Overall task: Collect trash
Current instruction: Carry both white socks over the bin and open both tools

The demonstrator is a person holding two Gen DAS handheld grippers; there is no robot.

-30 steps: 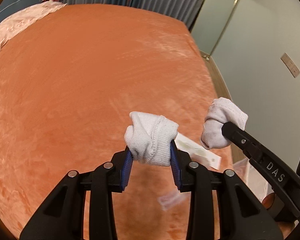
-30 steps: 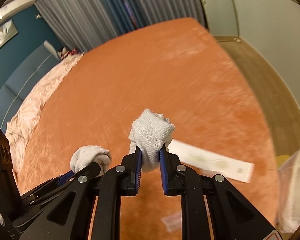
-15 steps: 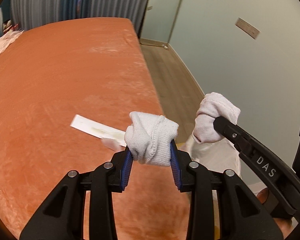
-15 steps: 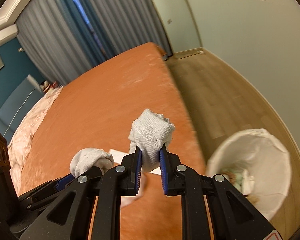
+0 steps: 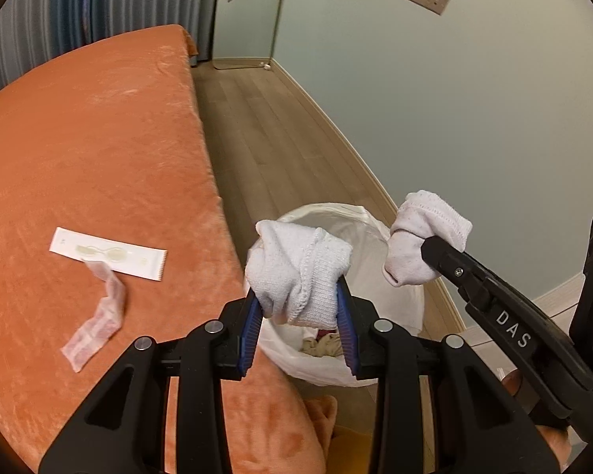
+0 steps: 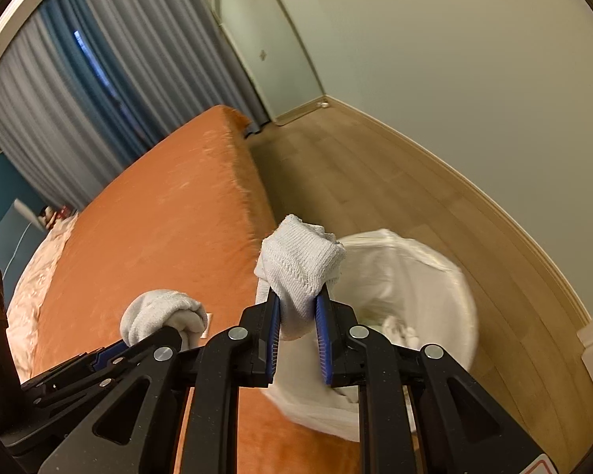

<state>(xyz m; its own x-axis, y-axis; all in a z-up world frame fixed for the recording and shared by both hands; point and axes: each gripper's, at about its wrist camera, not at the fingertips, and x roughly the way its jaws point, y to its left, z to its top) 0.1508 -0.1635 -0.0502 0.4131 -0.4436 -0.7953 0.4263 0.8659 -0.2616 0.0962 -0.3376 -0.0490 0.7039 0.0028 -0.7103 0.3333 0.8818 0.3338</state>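
My left gripper [image 5: 301, 303] is shut on a balled white sock [image 5: 296, 272], held over the near rim of a white-lined trash bin [image 5: 375, 233] beside the bed. My right gripper [image 6: 299, 308] is shut on a second white sock [image 6: 302, 262], held above the same bin [image 6: 435, 276]. In the left wrist view the right gripper [image 5: 433, 247] with its sock [image 5: 427, 221] hangs to the right, above the bin's far side. In the right wrist view the left gripper [image 6: 178, 335] with its sock [image 6: 162, 314] is at lower left. Some trash lies in the bin.
The orange bed [image 5: 79, 138] fills the left, and its edge runs next to the bin. A long white wrapper [image 5: 106, 252] and a crumpled clear wrapper [image 5: 97, 322] lie on it. Wooden floor [image 5: 265, 126] and a pale wall [image 5: 454, 98] are to the right.
Both grippers swung right from over the bed to above the trash bin, which came into view. Each still grips its sock.
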